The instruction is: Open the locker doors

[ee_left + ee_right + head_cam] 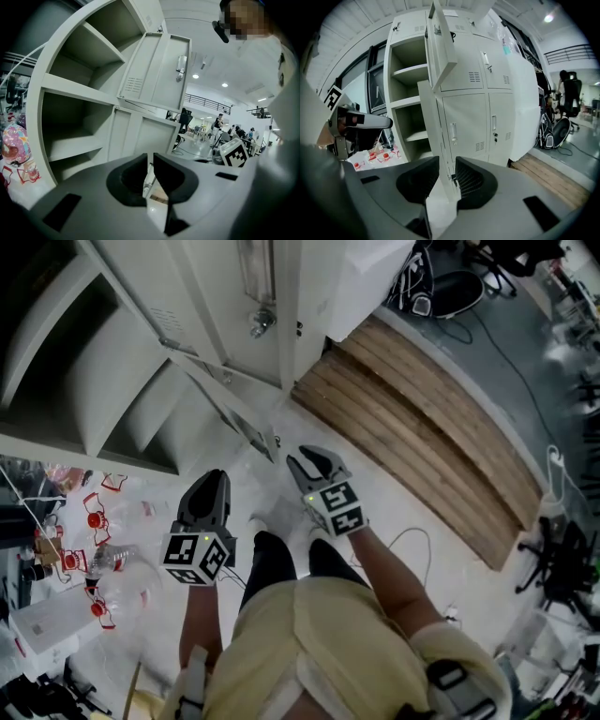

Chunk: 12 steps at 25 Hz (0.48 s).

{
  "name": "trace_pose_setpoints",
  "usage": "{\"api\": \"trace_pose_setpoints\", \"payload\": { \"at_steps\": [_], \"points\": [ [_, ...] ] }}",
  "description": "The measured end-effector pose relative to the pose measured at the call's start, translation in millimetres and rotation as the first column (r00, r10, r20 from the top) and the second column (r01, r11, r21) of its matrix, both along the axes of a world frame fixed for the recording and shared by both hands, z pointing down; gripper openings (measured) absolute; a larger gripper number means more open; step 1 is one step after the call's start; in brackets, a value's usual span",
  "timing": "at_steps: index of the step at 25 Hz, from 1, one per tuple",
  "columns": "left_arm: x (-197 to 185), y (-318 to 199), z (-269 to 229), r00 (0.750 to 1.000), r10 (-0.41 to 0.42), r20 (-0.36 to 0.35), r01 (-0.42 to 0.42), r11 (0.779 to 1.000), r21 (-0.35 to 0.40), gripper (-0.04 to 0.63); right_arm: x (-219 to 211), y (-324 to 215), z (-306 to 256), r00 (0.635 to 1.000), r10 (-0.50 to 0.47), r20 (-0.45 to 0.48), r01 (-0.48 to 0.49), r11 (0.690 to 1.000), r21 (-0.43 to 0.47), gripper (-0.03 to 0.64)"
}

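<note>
A grey locker bank fills the top left of the head view. Its left column stands open and shows bare shelves (79,89). The upper door (157,70) hangs swung out, handle facing me. The lower door (246,418) is also swung out, and its thin edge (433,122) points at me. Two lower doors (466,126) to the right are closed. My right gripper (319,465) hovers short of that edge. It is open, and I see the edge through the gap, untouched. My left gripper (211,495) hangs lower left with a narrow slit between its jaws and nothing in it.
A wooden pallet platform (422,446) lies right of the lockers. Red-and-white clutter (94,521) and white boxes (42,624) litter the floor at left. An office chair (562,559) stands far right. The person's legs (281,559) are below the grippers.
</note>
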<state>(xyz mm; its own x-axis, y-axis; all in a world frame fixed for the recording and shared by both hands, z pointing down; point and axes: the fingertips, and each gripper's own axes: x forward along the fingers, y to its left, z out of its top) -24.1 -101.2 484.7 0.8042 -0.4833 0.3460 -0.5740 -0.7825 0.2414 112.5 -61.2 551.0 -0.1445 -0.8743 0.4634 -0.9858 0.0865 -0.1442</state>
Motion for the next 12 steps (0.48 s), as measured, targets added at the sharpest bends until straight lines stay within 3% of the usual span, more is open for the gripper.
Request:
{"api": "trace_pose_setpoints", "payload": {
  "at_steps": [4, 12],
  "points": [
    [1.9, 3.5, -2.8, 1.0, -0.016, -0.003, 0.016, 1.0, 0.002, 0.026, 8.0, 12.1, -15.1, 0.999, 0.034, -0.025, -0.033, 0.999, 0.036, 0.051],
    [6.3, 11.6, -9.9, 0.999, -0.045, -0.016, 0.045, 0.999, -0.006, 0.026, 17.6, 22.4, -56.4, 0.998, 0.054, -0.015, -0.051, 0.991, 0.122, 0.014]
  ]
}}
